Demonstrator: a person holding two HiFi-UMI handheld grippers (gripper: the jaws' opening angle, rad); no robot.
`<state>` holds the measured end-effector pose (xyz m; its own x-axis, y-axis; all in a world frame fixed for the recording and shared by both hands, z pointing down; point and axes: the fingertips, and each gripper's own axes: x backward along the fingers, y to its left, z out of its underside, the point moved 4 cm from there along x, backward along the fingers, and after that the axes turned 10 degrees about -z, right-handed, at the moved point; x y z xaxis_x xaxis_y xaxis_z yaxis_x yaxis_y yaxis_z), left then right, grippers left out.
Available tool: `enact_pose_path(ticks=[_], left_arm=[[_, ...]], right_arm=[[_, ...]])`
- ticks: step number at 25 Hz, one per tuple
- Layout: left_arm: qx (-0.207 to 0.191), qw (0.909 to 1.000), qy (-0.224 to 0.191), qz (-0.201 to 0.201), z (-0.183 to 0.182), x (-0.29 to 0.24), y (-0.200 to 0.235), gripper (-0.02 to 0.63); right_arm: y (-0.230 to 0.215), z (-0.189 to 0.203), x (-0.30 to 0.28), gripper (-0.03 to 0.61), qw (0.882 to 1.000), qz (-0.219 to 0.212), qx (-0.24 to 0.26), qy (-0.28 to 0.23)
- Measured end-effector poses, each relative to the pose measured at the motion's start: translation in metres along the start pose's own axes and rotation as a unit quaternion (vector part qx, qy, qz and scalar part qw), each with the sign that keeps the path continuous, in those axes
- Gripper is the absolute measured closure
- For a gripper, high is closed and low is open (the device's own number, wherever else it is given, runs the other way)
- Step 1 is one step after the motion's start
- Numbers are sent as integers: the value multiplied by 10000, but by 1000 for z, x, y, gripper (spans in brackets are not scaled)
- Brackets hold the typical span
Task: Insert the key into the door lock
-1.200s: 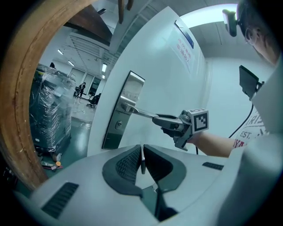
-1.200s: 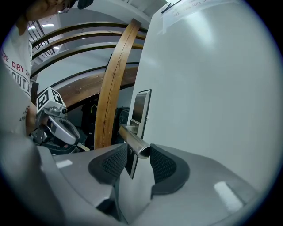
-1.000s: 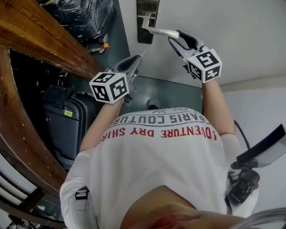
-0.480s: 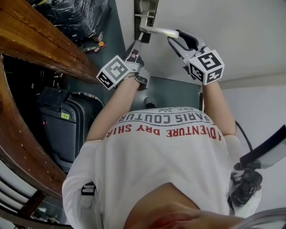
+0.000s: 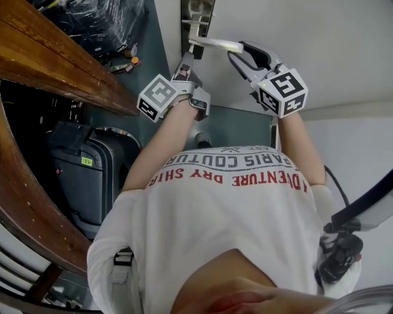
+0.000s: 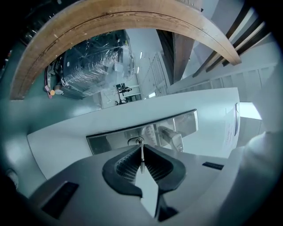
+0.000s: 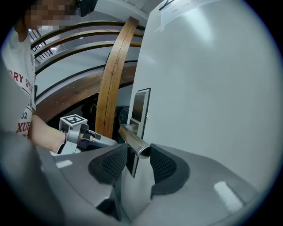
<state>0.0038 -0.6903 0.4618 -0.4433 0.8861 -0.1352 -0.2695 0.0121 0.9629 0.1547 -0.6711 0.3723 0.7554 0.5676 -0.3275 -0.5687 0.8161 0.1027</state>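
A silver lock plate (image 6: 110,140) with a keyhole (image 6: 138,141) and a lever handle (image 6: 173,139) sits on the white door (image 5: 307,37). My left gripper (image 6: 141,148) is shut on a thin metal key (image 6: 141,156). The key points straight at the keyhole, with its tip at the opening. In the head view the left gripper (image 5: 184,64) reaches the plate (image 5: 198,18) just below the handle (image 5: 215,43). My right gripper (image 7: 139,154) is closed around the free end of the handle (image 7: 132,139), which fills the gap between its pads. In the head view the right gripper (image 5: 241,54) stands to the right.
A curved wooden rail (image 5: 55,61) runs along the left, close to the left arm. Below it stands a black suitcase (image 5: 86,178). A plastic-wrapped bundle (image 5: 104,24) lies on the floor farther back. The door's edge is just left of the plate.
My left gripper has swung up from lower left to the lock plate, bringing the key to the keyhole. The right gripper has stayed on the handle.
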Motion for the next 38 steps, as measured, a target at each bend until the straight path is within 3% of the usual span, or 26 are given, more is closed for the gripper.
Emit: enact_pose_path(ticks=[27,33,38], left_arm=[[1105,9931,-342,174,-1,-32,3,591],[807,9954,-405,310,-1,-34,2,591],[73,9985,-168,517,-1,-28,3,550]], right_arm=[[1,-2,1,431,9998,-101,161,-38],[1,-1,1,431,9998,-121,149,-12],[3,2,3,431,9999,-1,102,77]])
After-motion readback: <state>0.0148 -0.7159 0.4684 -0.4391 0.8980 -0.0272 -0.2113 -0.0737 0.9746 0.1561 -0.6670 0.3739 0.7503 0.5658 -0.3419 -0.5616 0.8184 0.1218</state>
